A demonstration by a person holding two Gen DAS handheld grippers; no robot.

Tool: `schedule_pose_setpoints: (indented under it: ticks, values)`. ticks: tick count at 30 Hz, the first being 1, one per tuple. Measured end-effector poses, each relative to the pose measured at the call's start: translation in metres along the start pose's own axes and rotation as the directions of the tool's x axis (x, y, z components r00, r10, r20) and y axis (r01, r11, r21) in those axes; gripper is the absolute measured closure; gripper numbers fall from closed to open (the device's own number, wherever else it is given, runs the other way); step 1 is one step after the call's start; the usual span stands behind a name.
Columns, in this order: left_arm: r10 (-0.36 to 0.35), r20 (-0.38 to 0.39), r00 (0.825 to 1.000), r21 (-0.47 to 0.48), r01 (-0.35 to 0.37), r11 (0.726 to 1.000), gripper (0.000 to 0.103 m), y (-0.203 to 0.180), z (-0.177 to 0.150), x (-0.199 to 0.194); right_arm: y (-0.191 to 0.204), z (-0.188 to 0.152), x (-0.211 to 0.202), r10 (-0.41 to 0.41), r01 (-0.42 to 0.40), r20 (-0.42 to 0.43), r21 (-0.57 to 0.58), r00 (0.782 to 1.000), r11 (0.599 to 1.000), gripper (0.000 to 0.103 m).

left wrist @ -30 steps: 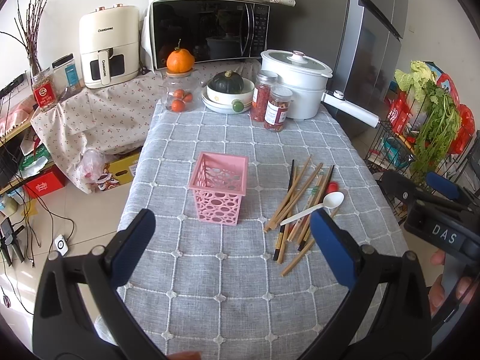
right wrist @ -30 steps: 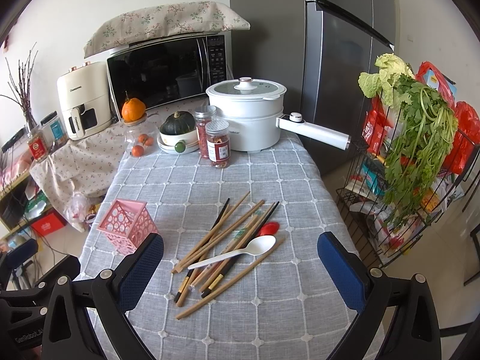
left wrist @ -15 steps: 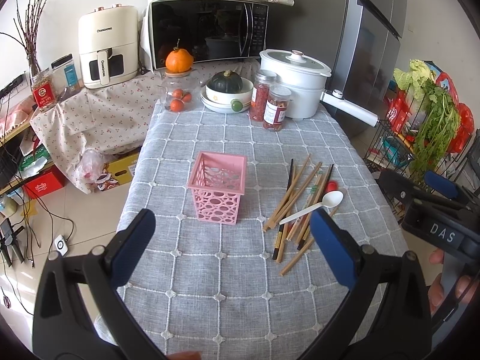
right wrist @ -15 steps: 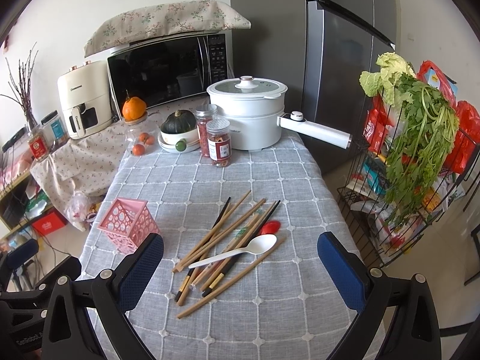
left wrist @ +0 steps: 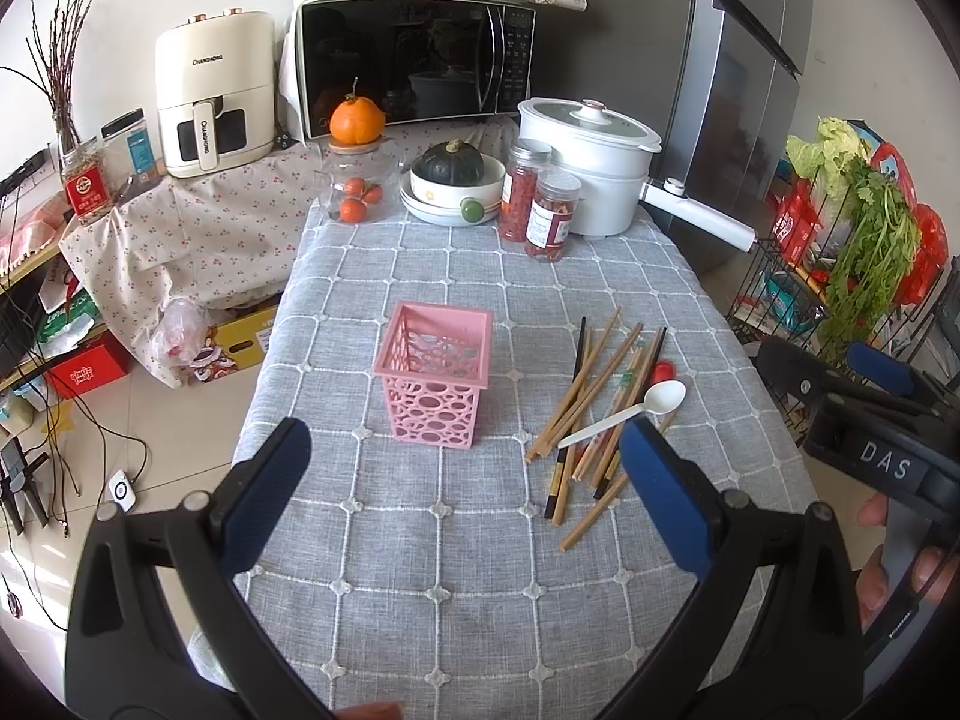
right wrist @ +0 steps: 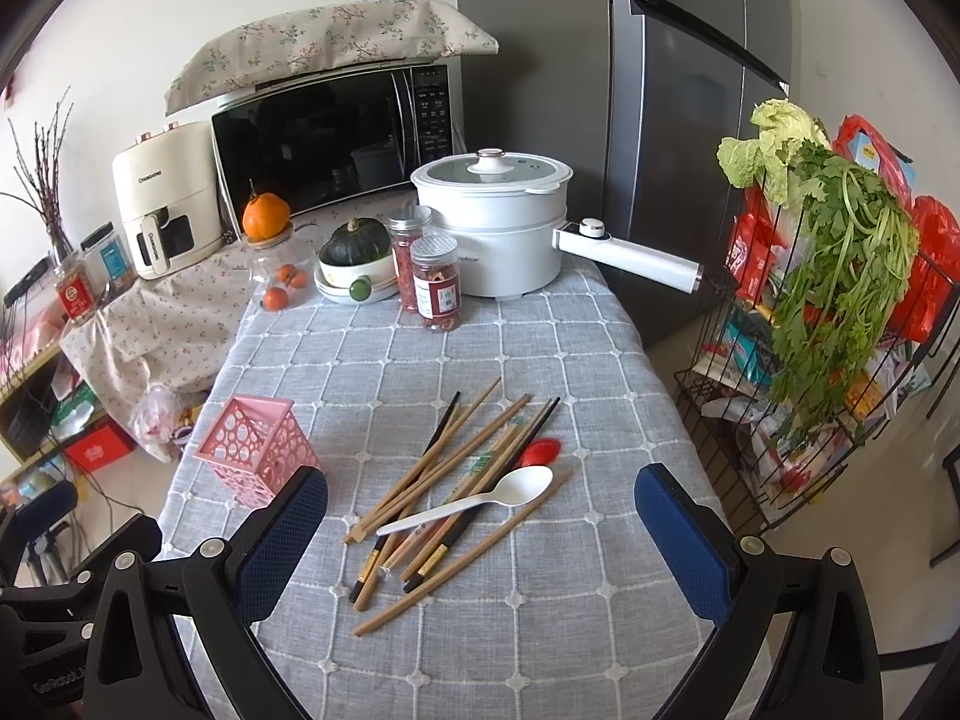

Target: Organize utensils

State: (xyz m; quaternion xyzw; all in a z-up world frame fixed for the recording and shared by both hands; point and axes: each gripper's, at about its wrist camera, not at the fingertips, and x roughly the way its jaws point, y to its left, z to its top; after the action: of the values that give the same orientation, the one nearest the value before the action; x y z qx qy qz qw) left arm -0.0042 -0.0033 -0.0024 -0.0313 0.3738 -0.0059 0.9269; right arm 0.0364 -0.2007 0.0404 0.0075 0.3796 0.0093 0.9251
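Observation:
A pink perforated holder stands upright and empty on the grey checked tablecloth. To its right lies a loose heap of wooden and black chopsticks, with a white plastic spoon on top and a red spoon partly under them. My left gripper hovers open over the near cloth, short of the holder. My right gripper hangs open above the near end of the heap, holding nothing. In the left wrist view the right gripper's body shows at the right edge.
At the table's far end stand a white pot with a long handle, two red-filled jars, a bowl with a squash and a glass jar topped by an orange. A wire rack with greens stands right of the table.
Both grippers have edged slightly forward and toward the table; the utensils and holder have not moved.

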Motion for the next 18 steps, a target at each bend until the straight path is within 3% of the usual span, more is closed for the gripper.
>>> schedule_pose_setpoints:
  ticks: [9,13,18]
  values:
    - [-0.005,-0.006,1.000,0.052,0.006,0.999,0.001,-0.009,0.004,0.007,-0.020,0.008,0.019,-0.032,0.034,-0.056,0.037,0.998,0.999,0.000]
    - [-0.019,-0.093,0.996,0.131,0.031,0.991,0.001,-0.019,0.011,0.032,-0.043,0.014,0.050,-0.067,0.078,-0.153,0.068,0.986,0.995,0.000]
    - [-0.046,-0.200,0.979,0.162,0.079,0.984,0.001,-0.036,0.025,0.060,-0.081,0.019,0.081,-0.066,0.107,-0.237,0.163,0.969,0.981,0.000]
